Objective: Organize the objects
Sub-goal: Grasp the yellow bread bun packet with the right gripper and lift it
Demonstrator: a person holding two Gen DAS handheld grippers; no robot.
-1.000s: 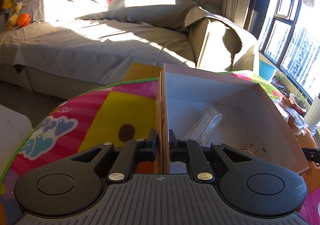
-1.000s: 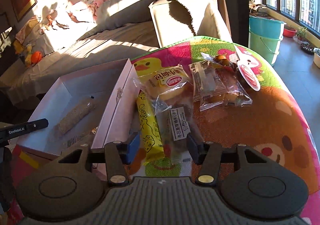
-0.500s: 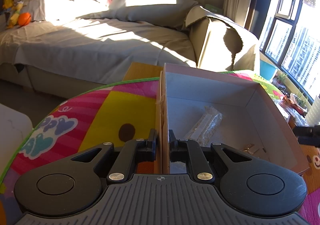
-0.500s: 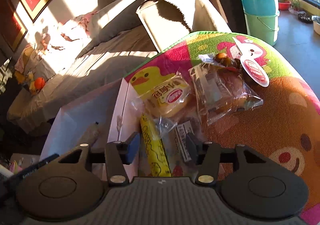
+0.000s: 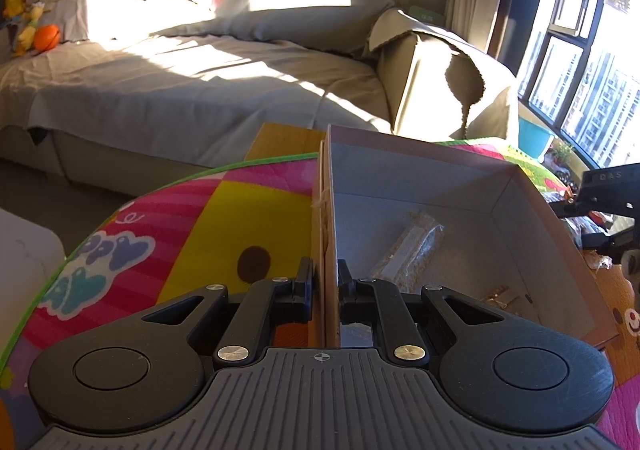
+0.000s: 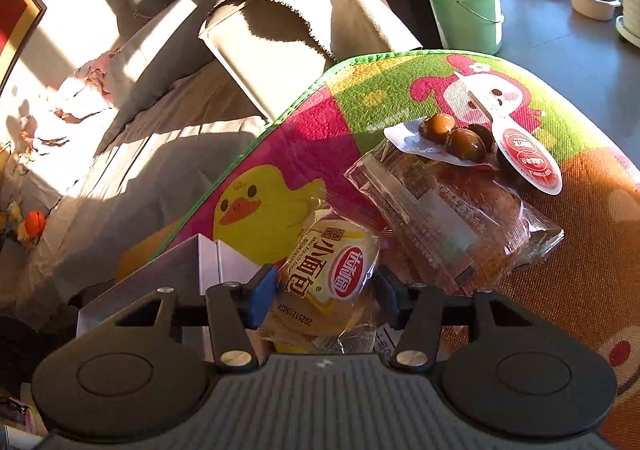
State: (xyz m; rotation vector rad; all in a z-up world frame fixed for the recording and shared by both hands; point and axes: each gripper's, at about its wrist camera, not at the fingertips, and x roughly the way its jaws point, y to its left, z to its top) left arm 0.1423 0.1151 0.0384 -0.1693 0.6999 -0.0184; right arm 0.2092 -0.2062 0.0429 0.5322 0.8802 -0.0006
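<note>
On the colourful play mat point(image 6: 304, 138), the open cardboard box point(image 5: 532, 246) serves as the reference point for all positions below.

**Left gripper point(image 5: 325, 286).** Its jaws are clenched on the box's near side wall, one finger outside and one inside. This grip anchors the box so it cannot slide. One wrapped cereal bar point(image 5: 412, 250) already lies on the box floor, beyond the clamped wall.

**Right gripper point(image 6: 326, 290).** It sits just beside the box's far corner, which appears at lower left in the right wrist view. A mini bread packet point(image 6: 332, 274) lies between the two blue pads, and the jaws are closing on it. The pads appear to be meeting the wrapper's sides; whether the loaf inside is gripped firmly cannot be confirmed.

**Remaining items.** A clear packet of brown snacks point(image 6: 452, 218) lies farther from the box than the bread, and a tray of braised eggs point(image 6: 472, 142) rests on its far end.

**Procedure for the current step.**
1. Close only until the wrapper stops slipping; the bread is likely soft and will crush.
2. Grip the loaf body, not the loose film.
3. Lift clear of the neighbouring packets before crossing the box wall.
4. Keep the left clamp engaged until the packet is released inside, beside the cereal bar.
</note>
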